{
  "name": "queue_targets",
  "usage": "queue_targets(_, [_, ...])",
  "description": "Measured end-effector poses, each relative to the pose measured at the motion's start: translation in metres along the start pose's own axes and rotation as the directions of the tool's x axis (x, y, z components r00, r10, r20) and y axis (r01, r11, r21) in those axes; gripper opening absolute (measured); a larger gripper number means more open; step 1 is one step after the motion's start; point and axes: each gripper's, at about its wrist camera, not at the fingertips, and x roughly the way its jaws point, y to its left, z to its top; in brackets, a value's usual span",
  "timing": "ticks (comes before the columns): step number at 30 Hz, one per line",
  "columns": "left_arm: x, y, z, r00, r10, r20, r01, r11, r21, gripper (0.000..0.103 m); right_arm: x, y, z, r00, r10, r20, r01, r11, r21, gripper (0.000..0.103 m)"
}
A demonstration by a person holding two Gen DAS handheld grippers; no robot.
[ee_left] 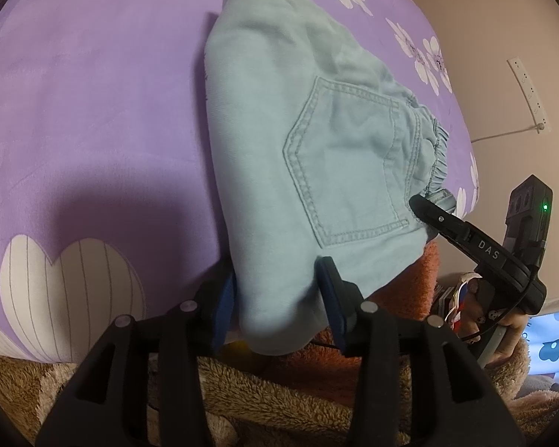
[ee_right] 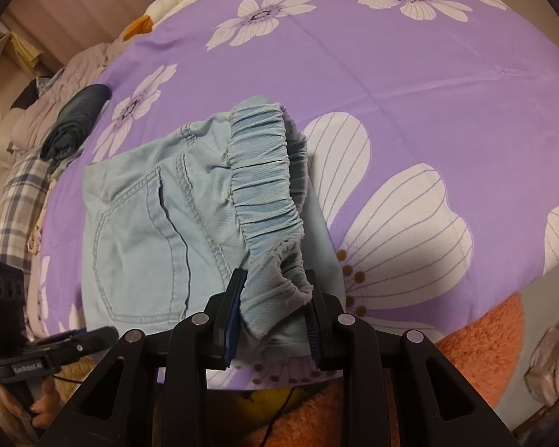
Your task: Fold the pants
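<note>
Light blue pants [ee_left: 305, 141] folded into a compact bundle, lying near the front edge of the bed [ee_left: 93, 119], back pocket [ee_left: 350, 164] up, elastic waistband [ee_right: 264, 175] toward the right. Soft, light denim, limp and likely to sag or unfold if lifted by one layer only; thick at the folds, so good for a pinch through all layers. Left gripper [ee_left: 279, 309] straddling the near folded corner, fingers [ee_left: 223, 305] apart either side of the cloth, not visibly pressing. Right gripper [ee_right: 274, 316] around the gathered waistband end, fingers [ee_right: 231, 316] touching the fabric; whether clamped, cannot tell. Best hold probably waistband and folded edge together.
</note>
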Motion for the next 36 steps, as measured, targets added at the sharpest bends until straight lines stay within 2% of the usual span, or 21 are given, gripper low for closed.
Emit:
queue_targets(10, [-0.003, -0.008, 0.004, 1.0, 0.022, -0.015, -0.022, 0.999, 0.029, 0.052, -0.001, -0.001, 0.0, 1.0, 0.003, 0.001, -0.003, 1.0, 0.007, 0.028])
queue_targets(14, [-0.016, -0.007, 0.01, 0.997, 0.075, 0.034, -0.076, 0.996, 0.036, 0.054, -0.002, 0.004, 0.001, 1.0, -0.022, 0.004, 0.022, 1.0, -0.022, 0.03])
queue_targets(22, [-0.044, -0.006, 0.026, 0.984, 0.066, 0.167, -0.07, 0.997, 0.022, 0.079, -0.004, 0.013, 0.006, 0.997, -0.072, 0.011, 0.072, 0.996, -0.057, 0.038])
queue_targets(24, [-0.05, -0.008, 0.03, 0.976, 0.063, 0.207, -0.07, 0.997, 0.025, 0.091, -0.006, 0.016, 0.007, 0.996, -0.09, 0.017, 0.091, 0.993, -0.073, 0.04])
queue_targets(26, [-0.057, -0.01, 0.033, 0.963, 0.069, 0.261, -0.078, 0.997, 0.026, 0.095, -0.008, 0.018, 0.009, 0.993, -0.111, 0.024, 0.113, 0.99, -0.082, 0.055])
queue_targets(27, [-0.06, -0.013, 0.034, 0.957, 0.071, 0.281, -0.083, 0.996, 0.03, 0.095, -0.011, 0.018, 0.01, 0.991, -0.13, 0.04, 0.133, 0.988, -0.082, 0.07])
queue_targets(28, [-0.062, -0.014, 0.035, 0.951, 0.07, 0.302, -0.085, 0.996, 0.037, 0.095, -0.013, 0.017, 0.012, 0.989, -0.136, 0.056, 0.14, 0.987, -0.08, 0.077])
queue_targets(30, [-0.067, -0.015, 0.034, 0.937, 0.074, 0.34, -0.102, 0.993, 0.065, 0.097, -0.02, 0.015, 0.015, 0.989, -0.117, 0.086, 0.124, 0.99, -0.074, 0.079])
queue_targets(32, [-0.069, -0.018, 0.035, 0.925, 0.091, 0.369, -0.131, 0.988, 0.083, 0.1, -0.025, 0.012, 0.021, 0.99, -0.093, 0.101, 0.101, 0.992, -0.07, 0.085])
queue_targets(33, [-0.071, -0.017, 0.035, 0.921, 0.099, 0.377, -0.143, 0.986, 0.088, 0.103, -0.026, 0.011, 0.023, 0.99, -0.096, 0.108, 0.104, 0.992, -0.07, 0.091])
queue_targets(34, [-0.069, -0.016, 0.036, 0.919, 0.106, 0.38, -0.152, 0.984, 0.092, 0.102, -0.027, 0.011, 0.026, 0.987, -0.102, 0.121, 0.112, 0.991, -0.075, 0.095])
queue_targets(36, [-0.061, -0.012, 0.037, 0.923, 0.107, 0.369, -0.149, 0.985, 0.087, 0.102, -0.029, 0.011, 0.029, 0.986, -0.097, 0.137, 0.11, 0.99, -0.09, 0.095])
